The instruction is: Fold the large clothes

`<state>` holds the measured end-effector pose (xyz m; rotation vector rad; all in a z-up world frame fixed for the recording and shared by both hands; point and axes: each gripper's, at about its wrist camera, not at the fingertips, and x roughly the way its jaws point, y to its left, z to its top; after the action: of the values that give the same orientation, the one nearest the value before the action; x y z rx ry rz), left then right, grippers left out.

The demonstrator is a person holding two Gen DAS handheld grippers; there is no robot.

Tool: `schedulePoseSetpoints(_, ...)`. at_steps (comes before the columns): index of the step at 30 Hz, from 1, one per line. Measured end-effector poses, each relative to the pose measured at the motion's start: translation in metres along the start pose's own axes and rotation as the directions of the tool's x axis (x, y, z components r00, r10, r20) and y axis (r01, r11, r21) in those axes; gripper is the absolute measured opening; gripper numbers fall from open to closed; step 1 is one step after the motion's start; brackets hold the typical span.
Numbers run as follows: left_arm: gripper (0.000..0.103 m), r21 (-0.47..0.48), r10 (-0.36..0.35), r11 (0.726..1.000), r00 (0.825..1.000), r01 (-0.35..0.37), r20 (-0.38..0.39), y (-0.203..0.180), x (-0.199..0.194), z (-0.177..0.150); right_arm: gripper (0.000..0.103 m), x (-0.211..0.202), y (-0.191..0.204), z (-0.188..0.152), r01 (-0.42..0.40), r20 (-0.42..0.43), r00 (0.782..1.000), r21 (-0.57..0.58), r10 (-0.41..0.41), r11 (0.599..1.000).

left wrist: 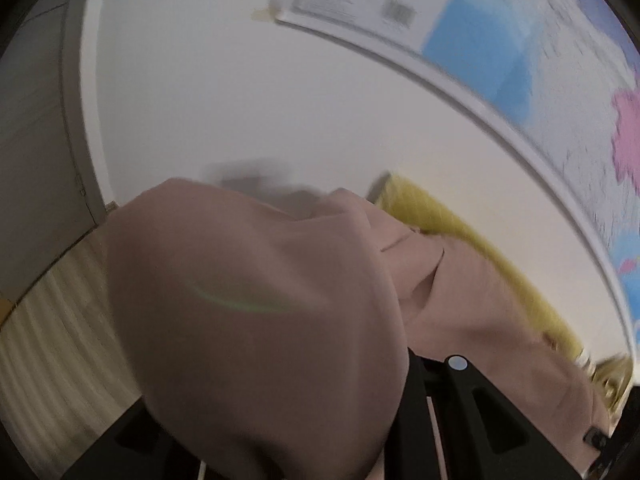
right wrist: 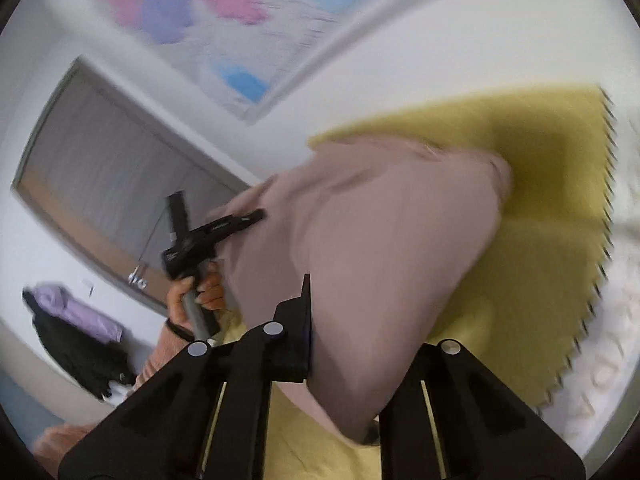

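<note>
A large dusty-pink garment hangs lifted above a yellow blanket. My right gripper is shut on the garment's near edge, cloth bunched between its black fingers. My left gripper shows in the right wrist view, held in a hand, its tip at the garment's far-left edge. In the left wrist view the pink garment drapes over my left gripper and hides its fingertips; it appears clamped on the cloth.
A coloured wall map hangs above. A grey door is at the left. Black and lilac clothes lie at lower left. The blanket's fringed edge is on the right, over white bedding.
</note>
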<state>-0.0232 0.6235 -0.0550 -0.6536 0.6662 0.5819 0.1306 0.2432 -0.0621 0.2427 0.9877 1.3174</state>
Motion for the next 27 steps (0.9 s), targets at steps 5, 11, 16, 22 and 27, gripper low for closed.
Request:
schedulePoseSetpoints(5, 0.036, 0.082, 0.126, 0.989, 0.991, -0.122, -0.038, 0.001, 0.015, -0.016, 0.035, 0.013, -0.034, -0.031, 0.097, -0.143, 0.986, 0.074, -0.086, 0.993)
schedulePoseSetpoints(11, 0.067, 0.183, 0.206, 0.960, 0.978, -0.210, 0.036, -0.009, -0.012, -0.031, 0.079, -0.021, -0.031, -0.033, 0.206, -0.130, 0.971, 0.013, -0.202, 0.979)
schedulePoseSetpoints(16, 0.076, 0.133, 0.216, 0.963, 0.965, -0.236, 0.146, 0.001, -0.056, -0.041, 0.072, -0.069, -0.004, -0.019, 0.322, 0.000, 0.946, -0.089, -0.323, 0.943)
schedulePoseSetpoints(22, 0.084, 0.317, 0.084, 0.937, 0.977, -0.144, 0.196, -0.046, -0.078, -0.057, 0.072, -0.050, 0.039, -0.006, 0.330, 0.098, 0.944, -0.253, -0.315, 0.910)
schedulePoseSetpoints(27, 0.084, 0.359, 0.019, 0.932, 0.996, -0.048, 0.084, -0.075, -0.044, -0.080, 0.061, 0.024, 0.007, -0.003, 0.332, -0.030, 0.938, -0.206, -0.345, 0.921)
